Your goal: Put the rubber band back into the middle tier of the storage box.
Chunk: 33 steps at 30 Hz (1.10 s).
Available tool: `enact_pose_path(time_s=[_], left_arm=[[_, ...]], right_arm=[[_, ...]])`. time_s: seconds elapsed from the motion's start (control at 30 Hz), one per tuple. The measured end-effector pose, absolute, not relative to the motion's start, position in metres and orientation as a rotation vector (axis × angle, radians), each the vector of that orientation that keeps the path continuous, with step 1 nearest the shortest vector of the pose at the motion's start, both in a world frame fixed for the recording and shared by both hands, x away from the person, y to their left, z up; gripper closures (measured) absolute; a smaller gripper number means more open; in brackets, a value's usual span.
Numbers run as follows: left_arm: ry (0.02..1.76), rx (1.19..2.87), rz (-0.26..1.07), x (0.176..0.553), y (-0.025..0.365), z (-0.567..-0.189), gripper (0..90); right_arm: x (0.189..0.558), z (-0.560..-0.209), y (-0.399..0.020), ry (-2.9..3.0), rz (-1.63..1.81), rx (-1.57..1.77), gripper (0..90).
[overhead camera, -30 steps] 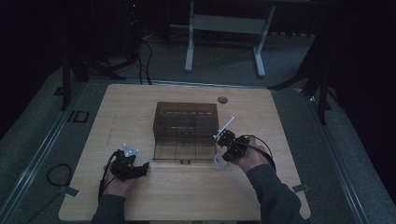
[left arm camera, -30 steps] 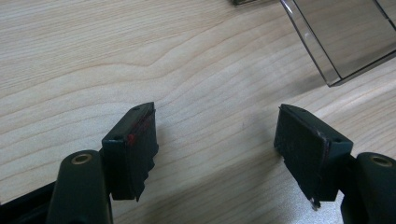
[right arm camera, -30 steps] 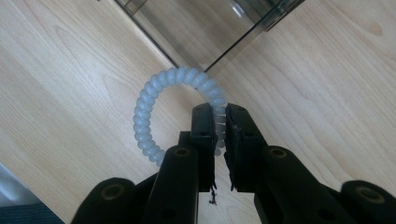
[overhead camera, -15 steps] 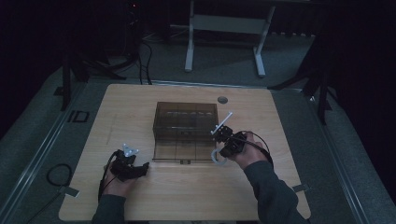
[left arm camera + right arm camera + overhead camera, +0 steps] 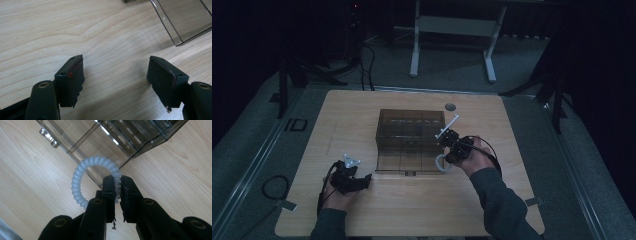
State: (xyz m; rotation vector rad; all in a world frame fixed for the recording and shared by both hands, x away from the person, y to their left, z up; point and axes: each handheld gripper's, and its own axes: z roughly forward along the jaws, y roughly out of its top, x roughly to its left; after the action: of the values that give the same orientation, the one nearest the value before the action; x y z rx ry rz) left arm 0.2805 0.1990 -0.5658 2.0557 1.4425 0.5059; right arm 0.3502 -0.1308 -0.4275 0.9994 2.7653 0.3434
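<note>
- High view: the wooden bench (image 5: 412, 210) sits mid-frame with a smoky clear organizer box (image 5: 410, 140) at its centre, lid swung open toward the bottom of the frame. The right gripper (image 5: 452, 145) is at the box's lower right corner, with a pale spiral hair tie (image 5: 441, 163) dangling just off that corner. A white stick-like part pokes up from the gripper toward the upper right; can't tell what it is.
- Same view, lower left: the left gripper (image 5: 354, 181) rests low over bare wood, well apart from the box, doing nothing obvious.
- There's also a small round dark thing (image 5: 450, 107) just above the box, probably a cable hole in the bench.
- Left gripper view: its fingers (image 5: 71, 80) are spread wide with nothing between them, just wood grain. A corner of the clear lid (image 5: 180, 22) shows in the upper right of the frame.
- Right gripper view: the fingers (image 5: 109, 192) are pinching the hair tie (image 5: 82, 175) on its right-hand side, the loop arching up and left of them. Behind the loop is the box's clear wall and its dividers (image 5: 120, 142), running across the top of the frame.
- My read: this is the carry step, tie already grabbed and brought to the box edge but not yet inside any compartment.
- Next move probably calls for lifting the loop over the wall, lining it up above one cell, then letting go. The springy coil could snag on a divider, so going in from above seems wise.
</note>
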Motion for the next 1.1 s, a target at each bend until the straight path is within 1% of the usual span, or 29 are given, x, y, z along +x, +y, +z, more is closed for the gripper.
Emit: enact_pose_path(time_s=[0.33,1.1], left_arm=[[1.442,2.053,0.507,0.28,0.199,-0.566,29.8],[1.442,2.054,0.506,0.28,0.199,-0.566,29.8]], right_arm=[[0.356,-0.422,-0.127,2.747,0.36,1.003,82.4],[0.366,-0.424,-0.119,2.738,0.374,1.038,82.4]])
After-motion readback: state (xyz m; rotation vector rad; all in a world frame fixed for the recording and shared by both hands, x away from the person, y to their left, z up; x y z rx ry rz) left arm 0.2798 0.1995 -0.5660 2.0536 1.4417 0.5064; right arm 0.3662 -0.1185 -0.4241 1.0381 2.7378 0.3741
